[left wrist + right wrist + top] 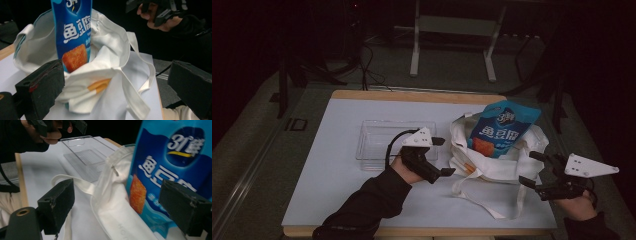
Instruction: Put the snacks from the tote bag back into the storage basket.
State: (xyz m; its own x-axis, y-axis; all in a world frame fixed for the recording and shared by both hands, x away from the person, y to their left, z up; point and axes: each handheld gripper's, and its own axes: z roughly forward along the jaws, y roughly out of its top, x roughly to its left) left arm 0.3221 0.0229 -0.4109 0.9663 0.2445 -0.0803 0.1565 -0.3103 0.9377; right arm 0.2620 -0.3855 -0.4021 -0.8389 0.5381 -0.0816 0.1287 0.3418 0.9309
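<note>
Blue snack packet (pixel 501 131) upright in white cloth tote bag (pixel 492 165), frame centre-right.
My left gripper (pixel 443 156) and right gripper (pixel 532 169) flank it, fingers spread, empty.

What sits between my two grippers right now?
In the high view, the white cloth tote bag with the blue snack packet in it lies between left gripper and right gripper.

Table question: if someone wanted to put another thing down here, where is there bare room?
The white mat is bare along its left side, left of the clear tray, and along the far edge behind the tray. The near strip beside the sleeve is also free. The right side is crowded: the tote bag with the blue packet, and both grippers, left and right.
</note>
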